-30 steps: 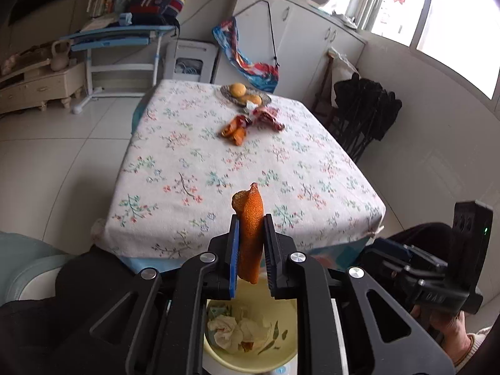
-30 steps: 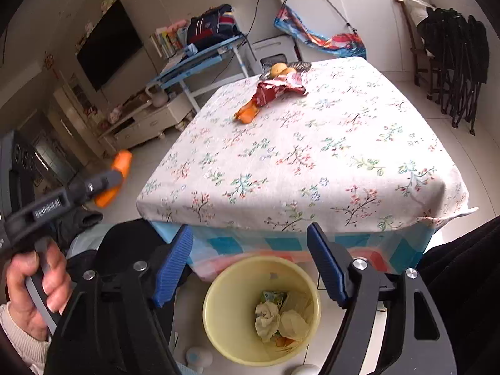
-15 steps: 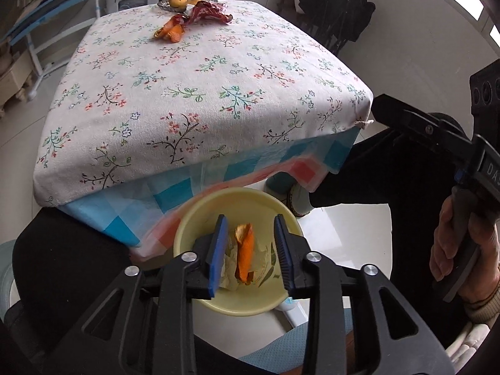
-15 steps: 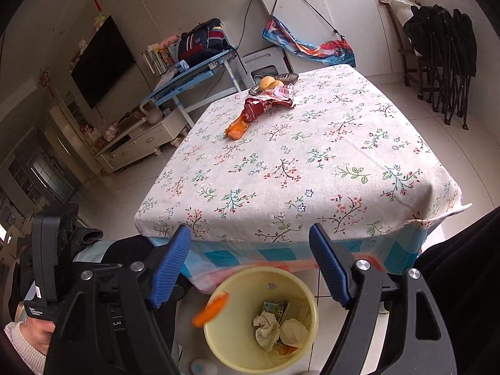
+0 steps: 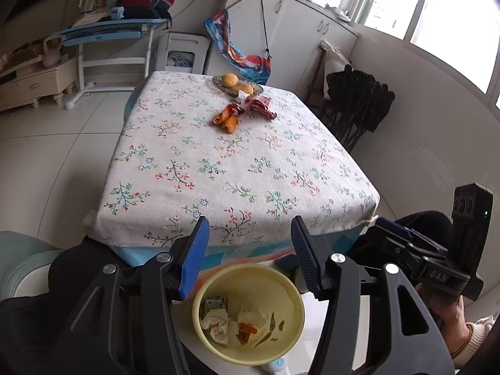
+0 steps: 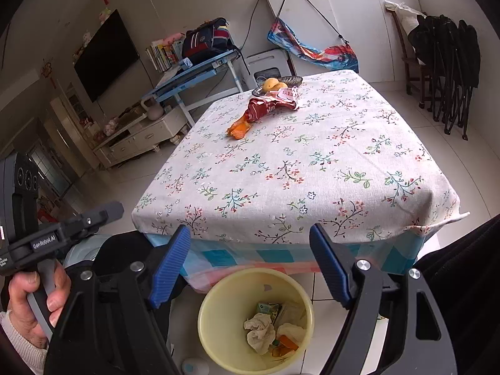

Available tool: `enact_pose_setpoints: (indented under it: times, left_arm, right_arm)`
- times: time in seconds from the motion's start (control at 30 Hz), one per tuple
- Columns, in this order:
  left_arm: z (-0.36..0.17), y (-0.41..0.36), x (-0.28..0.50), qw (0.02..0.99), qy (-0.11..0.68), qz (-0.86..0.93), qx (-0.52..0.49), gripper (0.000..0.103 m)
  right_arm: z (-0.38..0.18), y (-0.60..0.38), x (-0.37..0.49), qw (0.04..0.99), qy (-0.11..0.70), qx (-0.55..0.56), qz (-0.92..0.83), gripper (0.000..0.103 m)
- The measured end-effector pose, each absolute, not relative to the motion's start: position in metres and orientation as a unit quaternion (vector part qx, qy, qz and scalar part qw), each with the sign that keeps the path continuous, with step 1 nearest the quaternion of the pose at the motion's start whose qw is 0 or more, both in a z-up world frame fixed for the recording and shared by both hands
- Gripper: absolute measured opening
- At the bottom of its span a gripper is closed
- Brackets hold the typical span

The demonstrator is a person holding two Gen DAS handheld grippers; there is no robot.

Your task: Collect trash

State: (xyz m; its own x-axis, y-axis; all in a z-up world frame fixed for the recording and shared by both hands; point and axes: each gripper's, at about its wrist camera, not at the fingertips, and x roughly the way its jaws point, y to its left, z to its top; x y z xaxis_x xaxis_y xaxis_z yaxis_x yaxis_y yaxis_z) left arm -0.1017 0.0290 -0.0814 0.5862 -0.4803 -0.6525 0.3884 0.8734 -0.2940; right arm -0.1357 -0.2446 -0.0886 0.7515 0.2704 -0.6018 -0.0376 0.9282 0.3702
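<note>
Grippers: your left gripper [image 5: 248, 250] and right gripper [image 6: 250, 264] both spread wide, empty, above yellow bin [image 5: 200, 297]; peel [image 5: 248, 328] inside bin.

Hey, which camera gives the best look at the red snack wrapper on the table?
The right wrist view: the red wrapper appears larger there, with print visible. In the left wrist view it is smaller and crumpled-looking, beside the orange peel.

orange peel [image 5: 248, 328] dropped into bin [image 5: 290, 337], left gripper [image 5: 248, 259] opened
</note>
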Motion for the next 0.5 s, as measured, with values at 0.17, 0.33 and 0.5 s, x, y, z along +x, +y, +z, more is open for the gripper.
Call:
enact_pose_setpoints:
  times: [0.17,0.33,0.5]
  left_arm:
    - [-0.073,0.044,-0.098,0.901,0.362,-0.223,-0.089,0.052]
    - [-0.068,0.056,-0.094,0.908,0.349,-0.207,-0.104,0.053]
    - [-0.066,0.070,-0.087,0.914,0.338,-0.189,-0.119,0.054]
  right_arm:
    - [-0.087,-0.242,-0.135,0.922,0.340,0.163,0.085,0.076]
    - [-0.085,-0.241,-0.135,0.924,0.336,0.160,0.088,0.076]
    - [-0.080,-0.238,-0.131,0.926,0.332,0.152,0.095,0.076]
